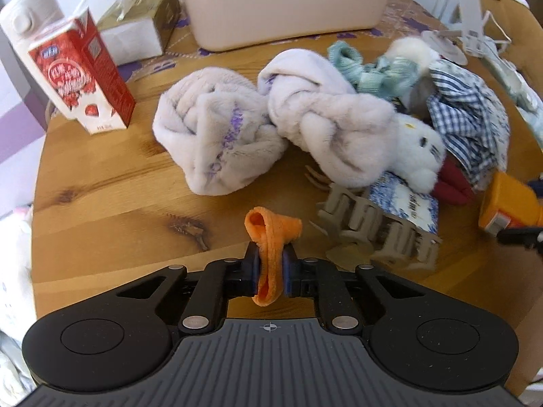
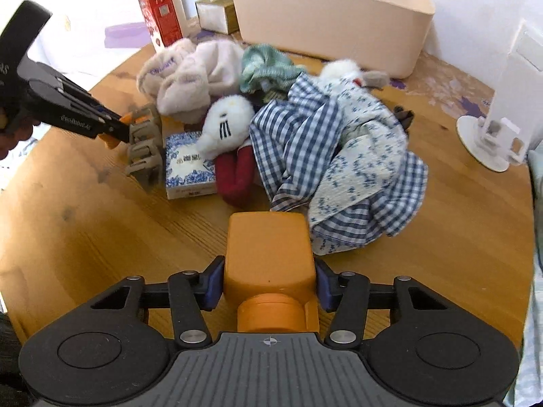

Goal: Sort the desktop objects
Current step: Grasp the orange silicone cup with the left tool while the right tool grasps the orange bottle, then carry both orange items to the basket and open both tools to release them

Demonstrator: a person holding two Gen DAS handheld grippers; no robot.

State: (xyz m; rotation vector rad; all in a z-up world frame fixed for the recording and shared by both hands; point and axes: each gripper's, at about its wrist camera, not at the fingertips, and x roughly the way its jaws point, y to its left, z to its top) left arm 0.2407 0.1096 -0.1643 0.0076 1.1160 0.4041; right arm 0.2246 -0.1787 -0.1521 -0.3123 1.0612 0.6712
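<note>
My left gripper is shut on a small orange fabric loop, held just above the wooden table. In the right wrist view the left gripper sits at the far left, beside a beige hair claw. My right gripper is shut on an orange plastic block with a round cap end toward the camera. The pads press on both of its sides. A pile lies beyond: fluffy lilac cloths, a white plush toy, a blue checked cloth and a blue-patterned box.
A beige bin stands at the back of the table. A red carton and a tissue box stand at the back left. A white stand is at the right edge. Bare wood lies in front of the pile.
</note>
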